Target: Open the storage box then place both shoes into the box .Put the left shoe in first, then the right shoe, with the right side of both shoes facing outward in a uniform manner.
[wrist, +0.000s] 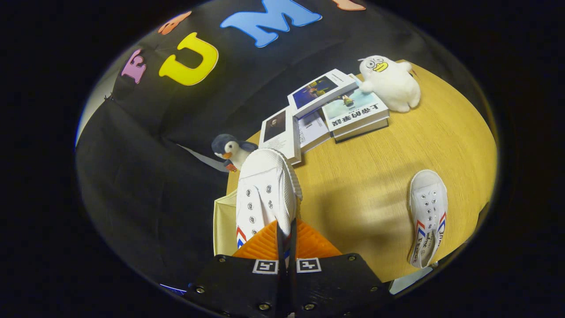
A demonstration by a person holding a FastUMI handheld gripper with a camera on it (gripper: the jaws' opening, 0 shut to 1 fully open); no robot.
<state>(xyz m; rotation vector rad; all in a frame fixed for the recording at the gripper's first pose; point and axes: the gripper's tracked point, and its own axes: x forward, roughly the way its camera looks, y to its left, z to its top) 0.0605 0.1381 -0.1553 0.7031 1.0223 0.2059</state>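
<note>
While the tongs (pixel 286 229) grip the heel edge of a white canvas shoe with red and blue stripes (pixel 265 194), that shoe hangs straight ahead over a pale box edge (pixel 224 225). Its matching white canvas shoe (pixel 427 216) lies well off to the right on the round wooden worktop (pixel 375 176), with stacked books (pixel 326 110) beyond.

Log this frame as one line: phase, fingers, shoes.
phase: carrying first shoe | gripper: fingers shut on held shoe, above cream box edge | other shoe: lying on table
</note>
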